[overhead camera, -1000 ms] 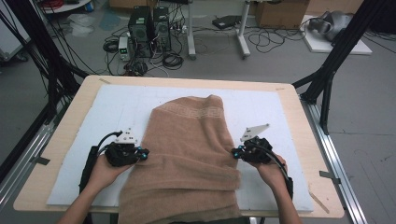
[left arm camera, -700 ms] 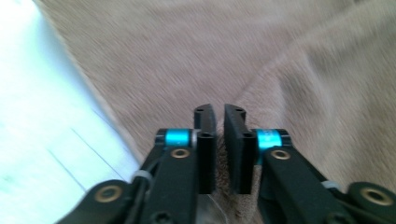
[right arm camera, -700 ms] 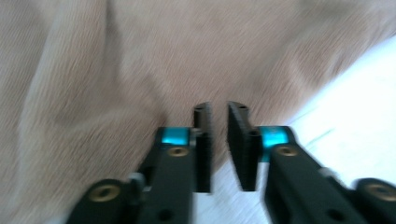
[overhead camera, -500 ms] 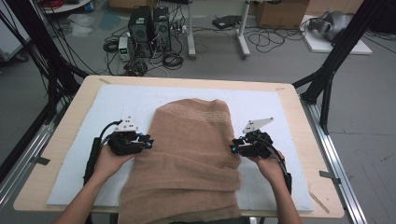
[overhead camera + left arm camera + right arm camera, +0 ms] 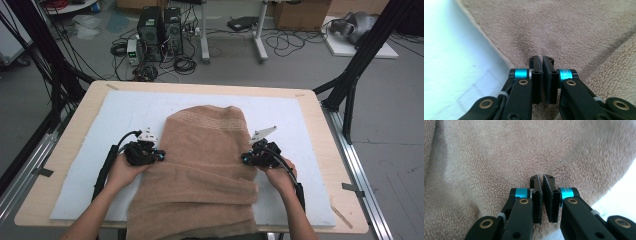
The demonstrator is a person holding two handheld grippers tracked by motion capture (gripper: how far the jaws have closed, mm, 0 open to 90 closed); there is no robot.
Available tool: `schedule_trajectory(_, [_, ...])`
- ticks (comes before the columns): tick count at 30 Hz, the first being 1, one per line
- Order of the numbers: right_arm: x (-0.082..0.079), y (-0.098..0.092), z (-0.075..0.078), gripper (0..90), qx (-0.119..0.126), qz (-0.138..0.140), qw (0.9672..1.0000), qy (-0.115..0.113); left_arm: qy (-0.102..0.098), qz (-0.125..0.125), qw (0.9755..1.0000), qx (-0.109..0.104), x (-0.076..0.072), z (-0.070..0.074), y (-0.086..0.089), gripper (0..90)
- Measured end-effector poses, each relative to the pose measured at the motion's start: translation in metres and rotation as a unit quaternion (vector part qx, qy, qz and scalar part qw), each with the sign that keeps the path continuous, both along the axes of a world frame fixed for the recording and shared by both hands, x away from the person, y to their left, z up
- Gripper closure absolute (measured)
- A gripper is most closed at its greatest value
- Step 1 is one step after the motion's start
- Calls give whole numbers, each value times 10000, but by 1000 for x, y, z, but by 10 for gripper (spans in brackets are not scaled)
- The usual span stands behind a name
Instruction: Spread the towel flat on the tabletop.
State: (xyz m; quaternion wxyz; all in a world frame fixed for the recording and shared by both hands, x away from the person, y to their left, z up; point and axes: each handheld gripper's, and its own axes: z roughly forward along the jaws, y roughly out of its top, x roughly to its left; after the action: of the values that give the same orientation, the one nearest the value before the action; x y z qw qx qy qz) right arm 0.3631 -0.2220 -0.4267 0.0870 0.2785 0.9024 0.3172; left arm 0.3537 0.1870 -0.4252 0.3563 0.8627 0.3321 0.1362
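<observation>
A brown towel (image 5: 202,165) was spread lengthwise down the middle of a white mat (image 5: 310,130) that covered a pale wooden surface (image 5: 320,102). Its far end, marked by a woven border band, was seen lying flat on the mat, while its near end was draped over the edge of the surface closest to the person. A thick fold was seen running across the lower part of the cloth.

The left gripper (image 5: 161,156) was held at the towel's left edge, and the right gripper (image 5: 244,159) at its right edge, both about level with each other. In the left gripper view, the jaws were seen brought almost together, with only a thin slit between the pads, and their tips were pressed into the pile of the towel (image 5: 564,32) just beside its edge. In the right gripper view, the jaws were likewise drawn nearly shut against the towel (image 5: 499,157); whether a pinch of cloth was caught between either pair could not be told. Both pairs of jaws had just been closing.

Beyond the surface, computer towers (image 5: 159,27) and tangled cables were seen on the floor.
</observation>
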Motion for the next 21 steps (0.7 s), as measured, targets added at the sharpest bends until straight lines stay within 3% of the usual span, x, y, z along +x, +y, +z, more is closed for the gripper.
schedule_trajectory(2, [2, 3, 5, 861, -47, -64, 9998, -191, -248, 164, 9994, -180, -2, 8, 7, 864])
schedule_trajectory(5, [15, 7, 17, 862, 64, -226, 9985, -491, -640, 531, 9952, -525, -3, 22, 15, 864])
schedule_trajectory(8, [28, 11, 31, 862, 154, -403, 9967, -686, -912, 763, 9914, -541, 1, 28, 16, 863])
schedule_trajectory(11, [44, 14, 41, 860, 213, -595, 9942, -871, -1022, 1071, 9871, -617, 12, 26, 14, 862])
schedule_trajectory(12, [49, 13, 41, 859, 247, -665, 9931, -933, -944, 1108, 9874, -628, 16, 24, 13, 859])
schedule_trajectory(15, [61, 12, 35, 796, 126, -777, 9942, -740, -739, 1134, 9894, -526, 27, 20, 9, 808])
schedule_trajectory(16, [61, 11, 35, 768, 122, -789, 9944, -688, -705, 1106, 9897, -579, 27, 20, 10, 767])
schedule_trajectory(21, [37, 6, 46, 686, 301, -529, 9950, -797, -712, 839, 9920, -612, 13, 27, 16, 650])
